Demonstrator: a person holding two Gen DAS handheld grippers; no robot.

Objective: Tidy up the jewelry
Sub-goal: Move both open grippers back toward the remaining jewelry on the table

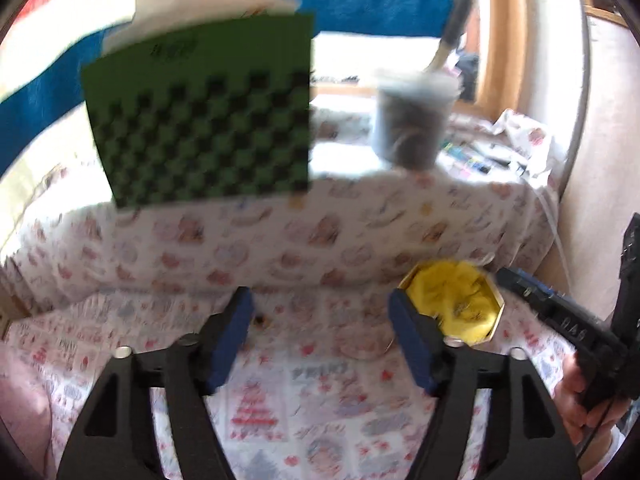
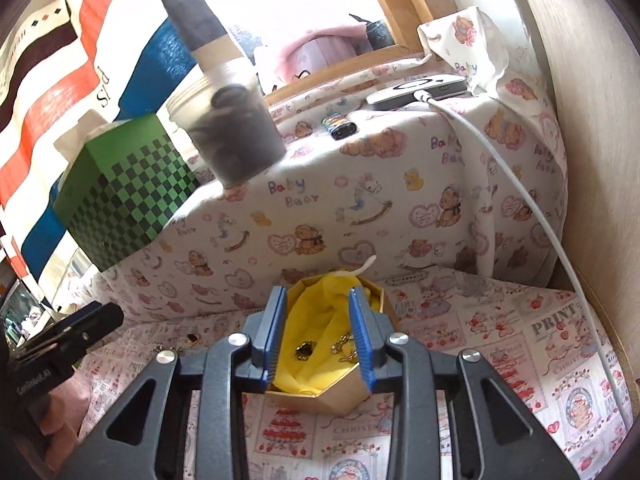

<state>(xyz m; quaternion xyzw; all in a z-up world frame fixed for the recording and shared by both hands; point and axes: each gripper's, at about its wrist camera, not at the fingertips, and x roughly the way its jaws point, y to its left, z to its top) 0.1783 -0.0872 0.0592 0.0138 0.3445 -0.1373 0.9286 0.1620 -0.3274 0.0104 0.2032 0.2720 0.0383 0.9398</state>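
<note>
**Both grippers parted over the jewelry box**

The right gripper hovered above the hexagonal gold box, jaws parted and grasping nothing. Gold jewelry pieces lay on the box's yellow lining. The left gripper hung released over the printed cloth, the box to its right. A small dark piece lay on the cloth left of the box.
</note>
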